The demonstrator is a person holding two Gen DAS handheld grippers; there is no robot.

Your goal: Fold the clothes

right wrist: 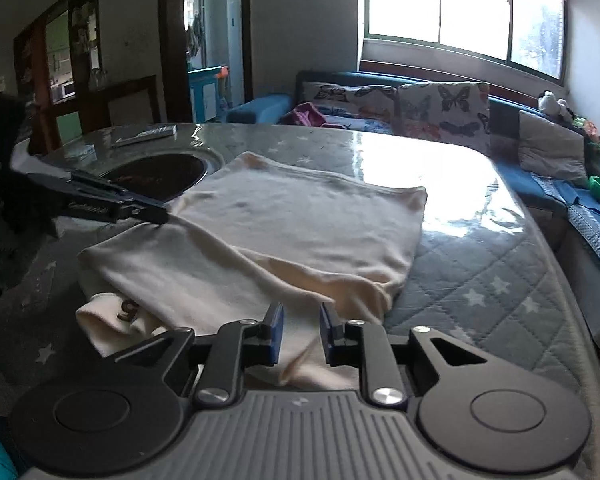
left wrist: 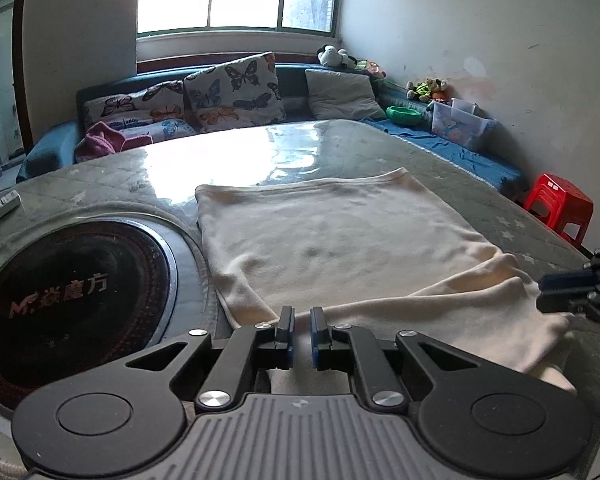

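Observation:
A cream garment [left wrist: 340, 232] [right wrist: 300, 216] lies flat on the quilted table cover [left wrist: 480, 200], with its near part doubled over along a slanting fold. My left gripper [left wrist: 301, 314] sits at the near left end of that fold. Its pads stand a narrow gap apart with cloth between them. In the right wrist view the left gripper [right wrist: 166, 216] shows as a thin closed tip touching the cloth's edge. My right gripper [right wrist: 302, 314] is at the near right end, with bunched cloth filling the gap between its pads. In the left wrist view the right gripper [left wrist: 548, 288] shows at the sleeve end.
A round black induction hob [left wrist: 72, 292] [right wrist: 156, 172] is set into the table left of the garment. A flat box [right wrist: 144, 136] lies beyond it. A sofa with butterfly cushions [left wrist: 232, 92] runs behind the table, and a red stool [left wrist: 560, 208] stands at the right.

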